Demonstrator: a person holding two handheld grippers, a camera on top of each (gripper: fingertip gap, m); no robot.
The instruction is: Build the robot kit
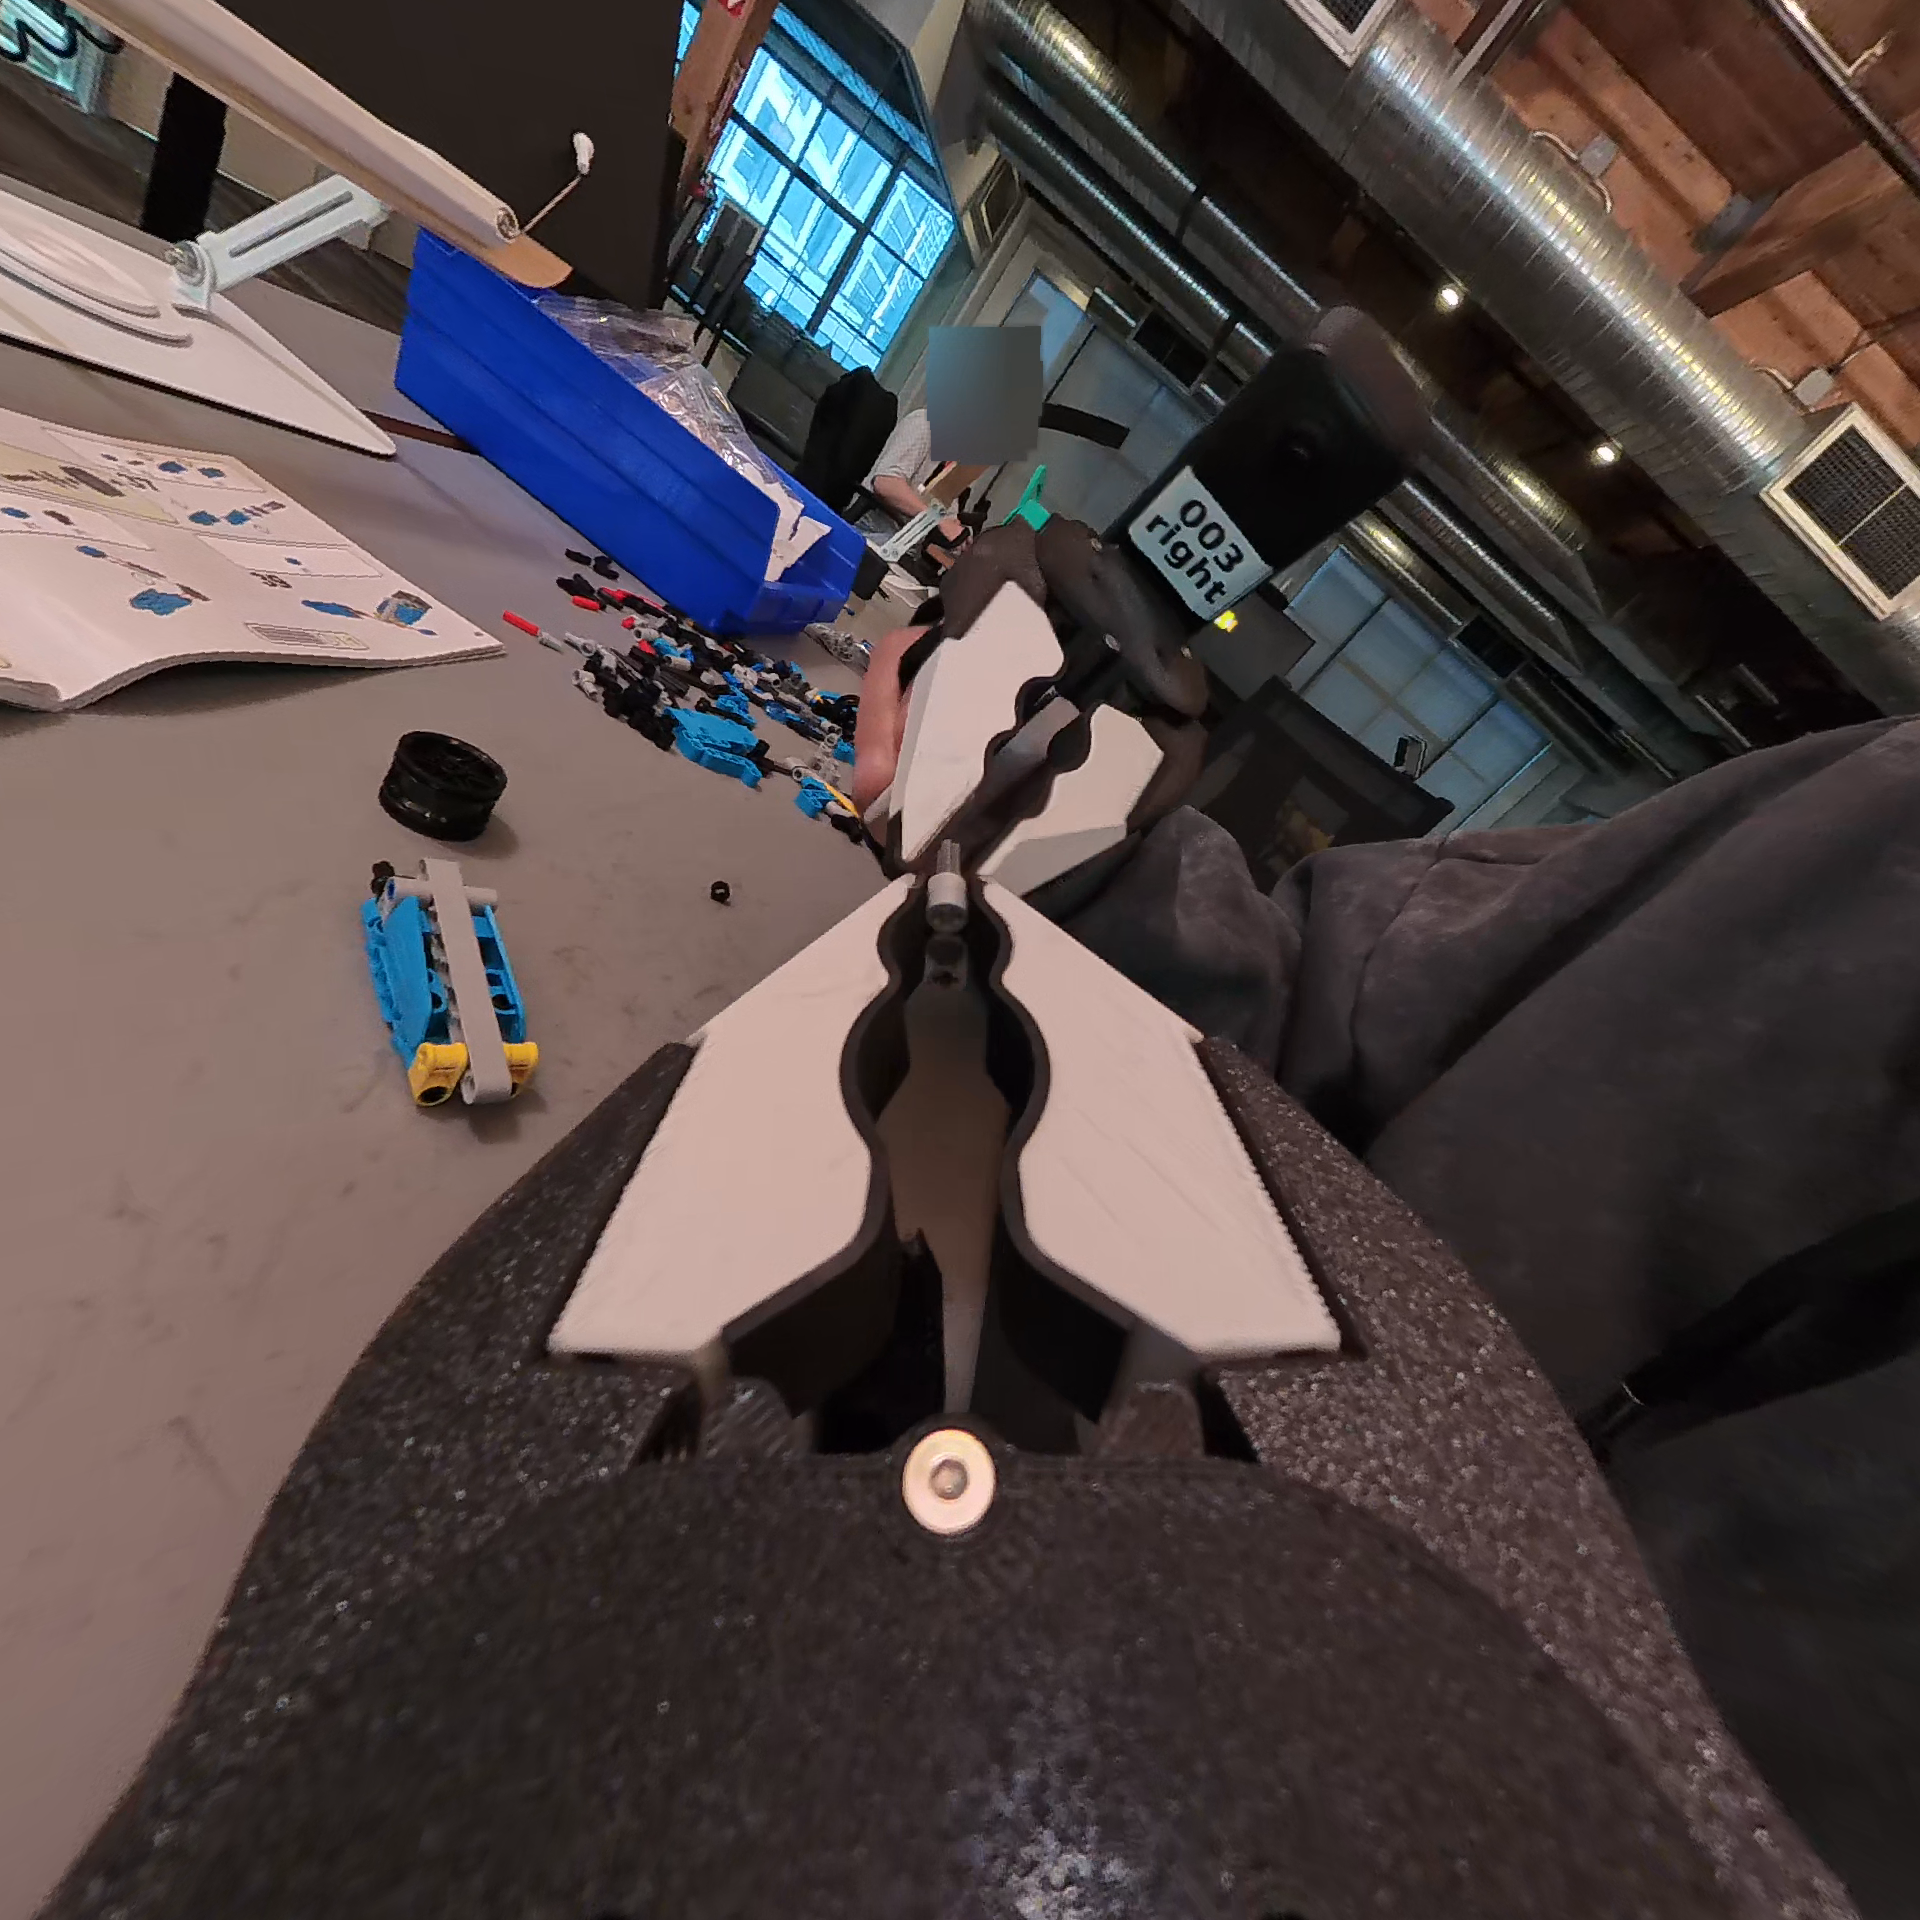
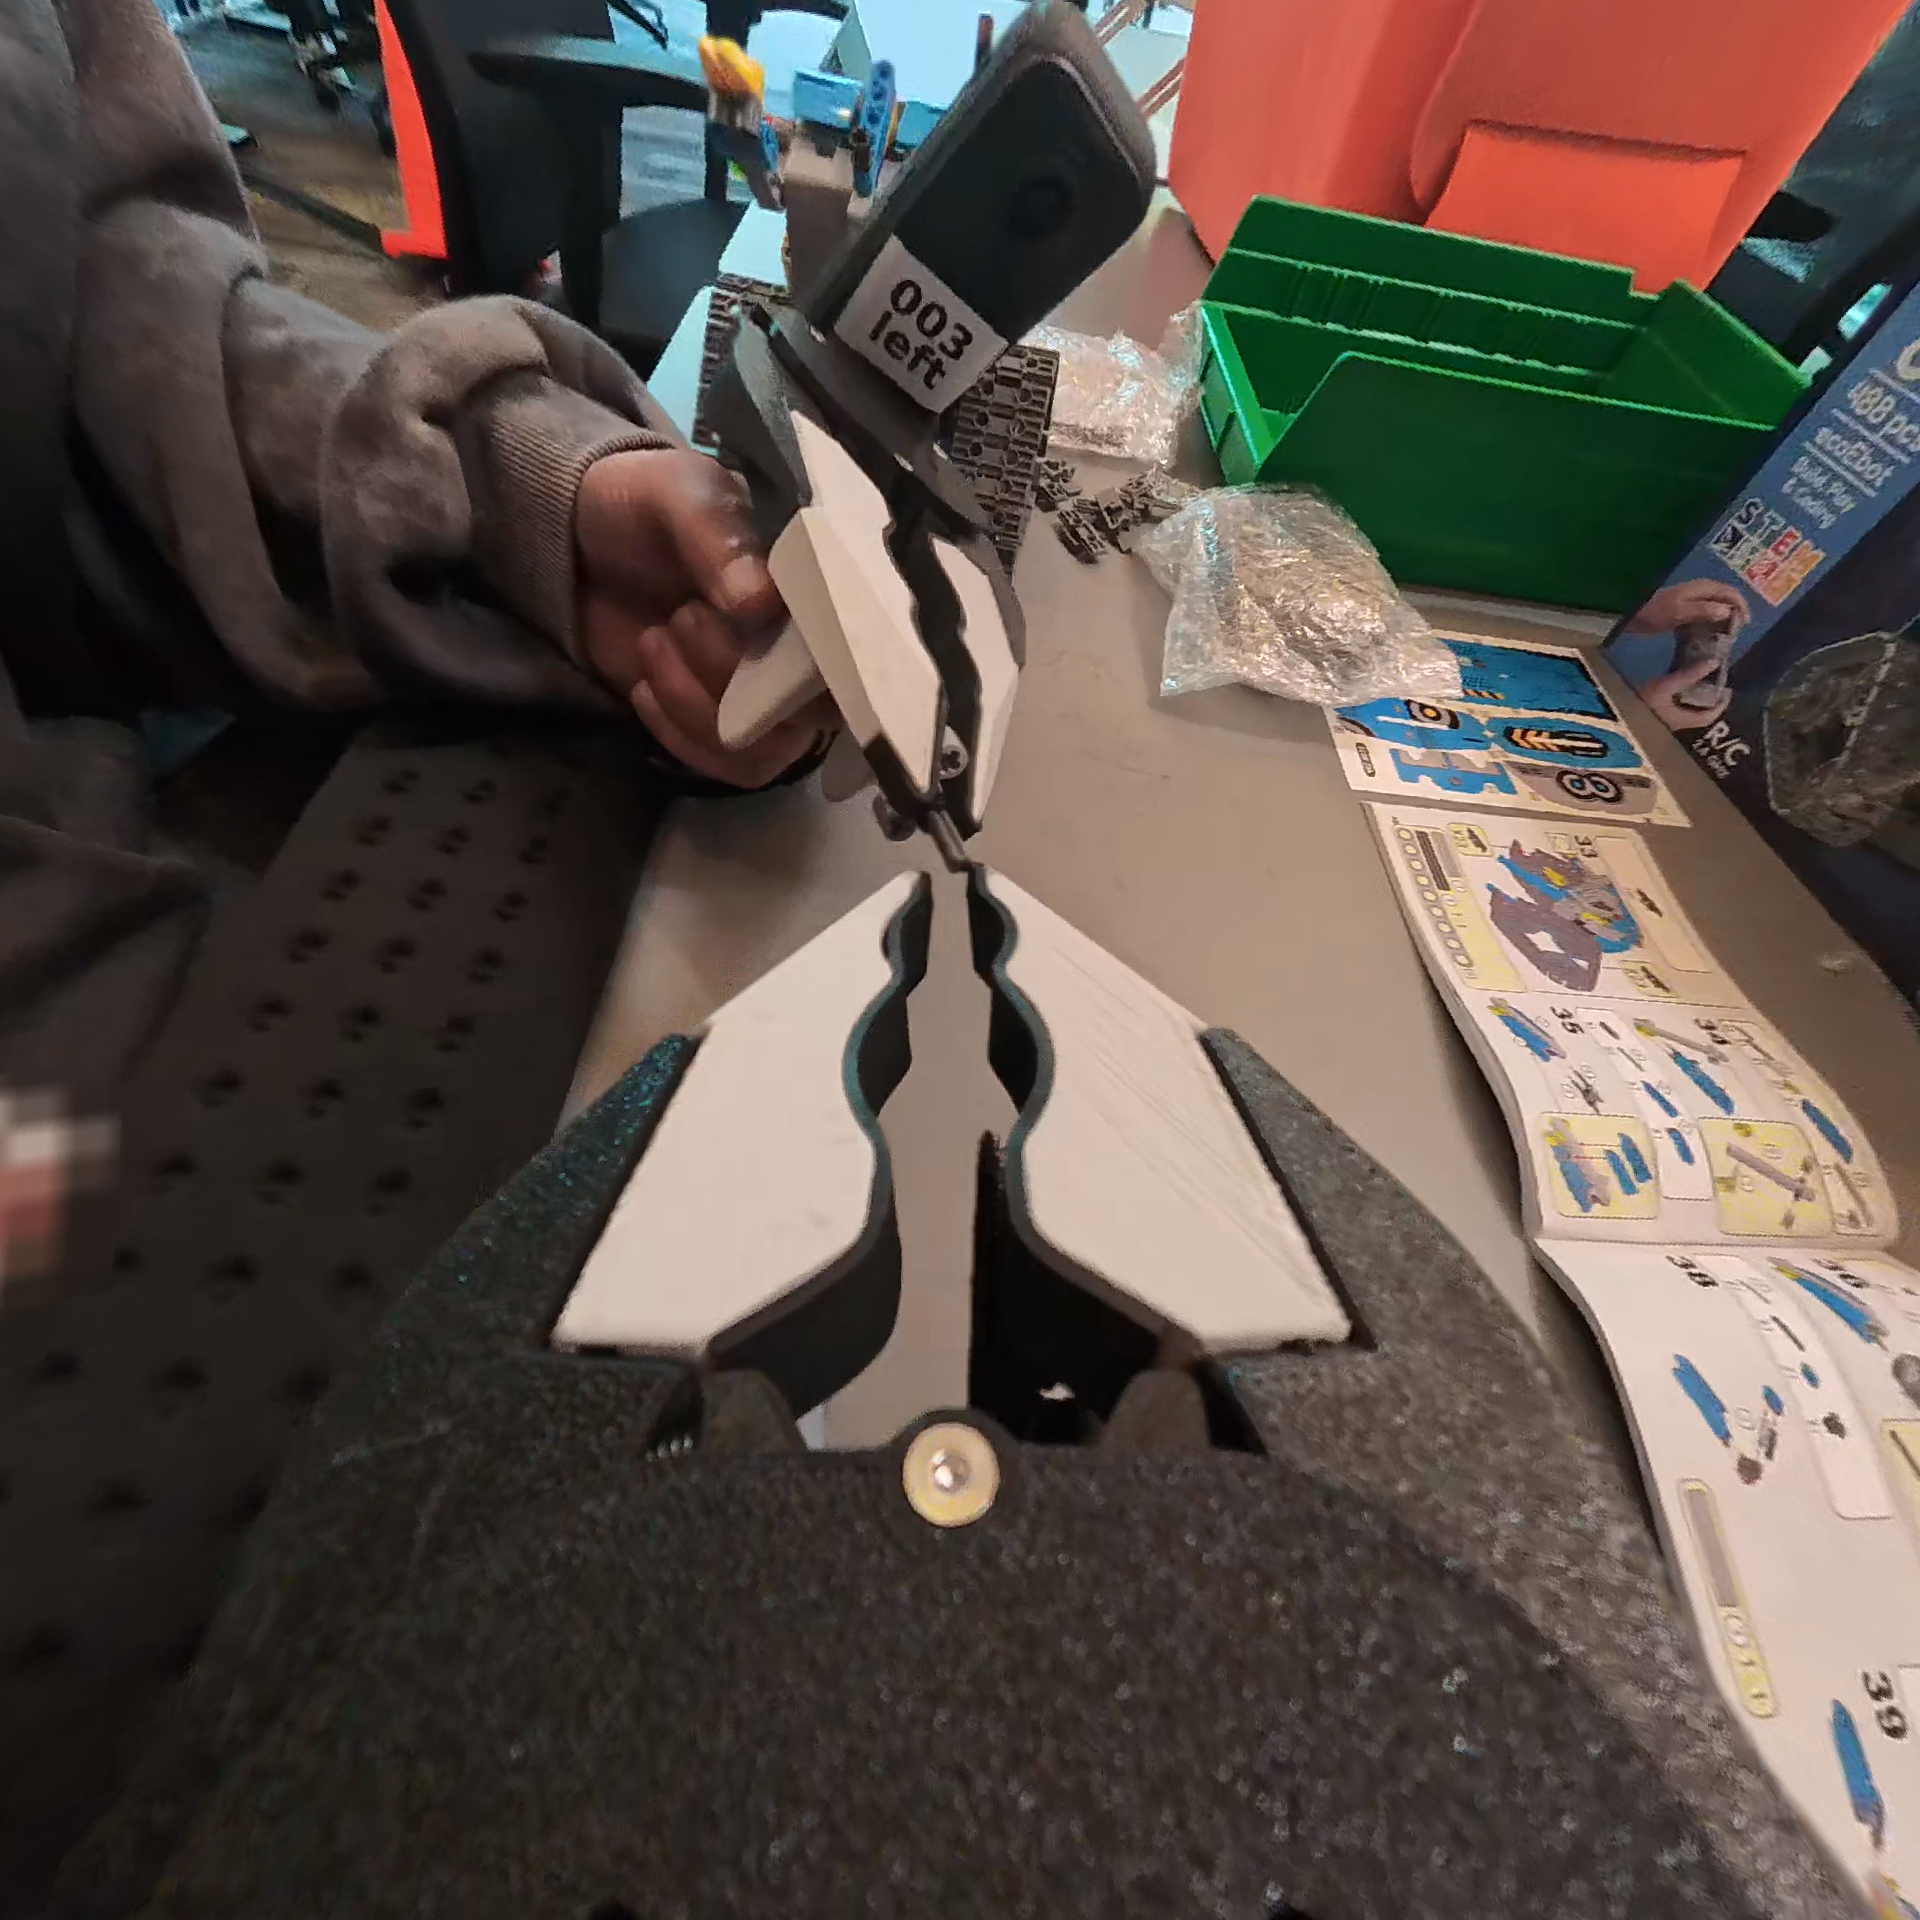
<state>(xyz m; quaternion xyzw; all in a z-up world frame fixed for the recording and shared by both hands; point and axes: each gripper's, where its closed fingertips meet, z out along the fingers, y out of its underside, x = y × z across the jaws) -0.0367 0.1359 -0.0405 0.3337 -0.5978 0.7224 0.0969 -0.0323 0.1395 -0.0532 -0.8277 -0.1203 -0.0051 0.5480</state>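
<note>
Right gripper (image 2: 948, 883) white fingers nearly closed, tips meeting the left gripper (image 2: 940, 821) over the grey table (image 2: 1174, 862), small dark pin (image 2: 951, 844) between them. Open instruction booklet (image 2: 1621, 1049) along the table's right edge; green plastic bin (image 2: 1475, 416) and clear plastic bag (image 2: 1278, 603) toward the far edge.

Between your left fingers (image 1: 800, 1049) (smooth matt white plastic) sits a dull grey metal-looking pin (image 1: 947, 896); left of them, the matt grey surface (image 1: 208, 1195) carries a glossy plastic wheel (image 1: 442, 784).
</note>
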